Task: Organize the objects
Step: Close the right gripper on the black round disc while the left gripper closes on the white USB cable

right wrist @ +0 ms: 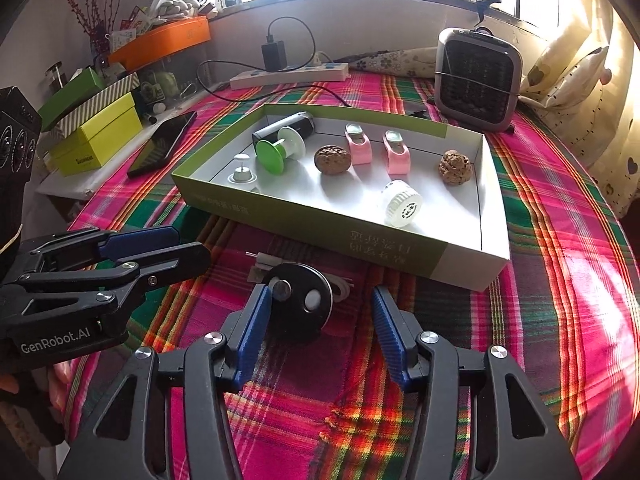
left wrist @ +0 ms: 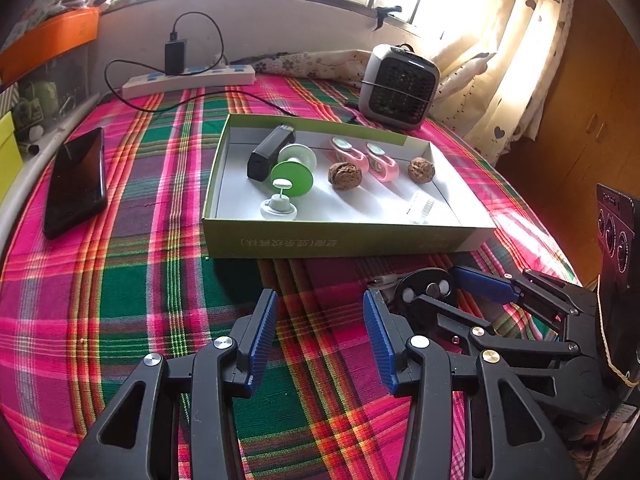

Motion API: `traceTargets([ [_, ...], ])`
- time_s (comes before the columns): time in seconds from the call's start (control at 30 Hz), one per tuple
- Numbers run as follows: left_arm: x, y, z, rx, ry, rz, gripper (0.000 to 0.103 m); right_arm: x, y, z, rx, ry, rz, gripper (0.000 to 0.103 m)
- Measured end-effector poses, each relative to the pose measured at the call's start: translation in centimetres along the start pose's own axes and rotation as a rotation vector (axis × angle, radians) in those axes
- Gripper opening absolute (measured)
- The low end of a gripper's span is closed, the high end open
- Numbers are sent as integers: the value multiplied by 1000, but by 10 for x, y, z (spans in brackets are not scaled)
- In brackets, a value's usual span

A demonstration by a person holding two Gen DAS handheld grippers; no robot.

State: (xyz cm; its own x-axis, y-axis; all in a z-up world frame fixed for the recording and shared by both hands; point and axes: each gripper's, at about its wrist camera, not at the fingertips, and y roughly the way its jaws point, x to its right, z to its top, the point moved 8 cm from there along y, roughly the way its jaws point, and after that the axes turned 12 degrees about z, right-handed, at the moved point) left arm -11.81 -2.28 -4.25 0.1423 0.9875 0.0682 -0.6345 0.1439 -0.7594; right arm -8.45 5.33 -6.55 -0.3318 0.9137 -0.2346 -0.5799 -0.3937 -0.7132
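A green-walled cardboard box (left wrist: 344, 240) (right wrist: 320, 228) lies on the plaid cloth. It holds a black device (left wrist: 269, 153), a green-and-white spool (left wrist: 294, 172) (right wrist: 276, 150), two walnuts (left wrist: 345, 175) (left wrist: 421, 169), two pink clips (left wrist: 366, 158) (right wrist: 376, 148), a white knob (left wrist: 279, 204) and a white round cap (right wrist: 402, 203). A black disc (right wrist: 298, 300) (left wrist: 426, 288) with a white cord lies in front of the box. My right gripper (right wrist: 318, 320) is open with the disc between its fingers, against the left pad. My left gripper (left wrist: 320, 328) is open and empty over the cloth.
A phone (left wrist: 76, 182) lies left of the box. A power strip (left wrist: 188, 78) with a charger and cable, and a small grey heater (left wrist: 398, 84), stand behind it. Boxes (right wrist: 96, 136) and an orange tray (right wrist: 164, 40) sit at far left. Curtains hang at the right.
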Motion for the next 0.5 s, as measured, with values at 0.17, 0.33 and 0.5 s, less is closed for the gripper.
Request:
traceTargets([
  [0.17, 1, 2, 2, -2, 4, -7, 43, 4, -4, -2, 2, 12, 4, 38],
  [0.33, 6, 2, 2, -2, 21, -28, 43, 7, -7, -6, 3, 21, 6, 31],
  [0.5, 16, 5, 6, -4, 58, -70, 43, 9, -12, -8, 12, 19, 11, 25],
])
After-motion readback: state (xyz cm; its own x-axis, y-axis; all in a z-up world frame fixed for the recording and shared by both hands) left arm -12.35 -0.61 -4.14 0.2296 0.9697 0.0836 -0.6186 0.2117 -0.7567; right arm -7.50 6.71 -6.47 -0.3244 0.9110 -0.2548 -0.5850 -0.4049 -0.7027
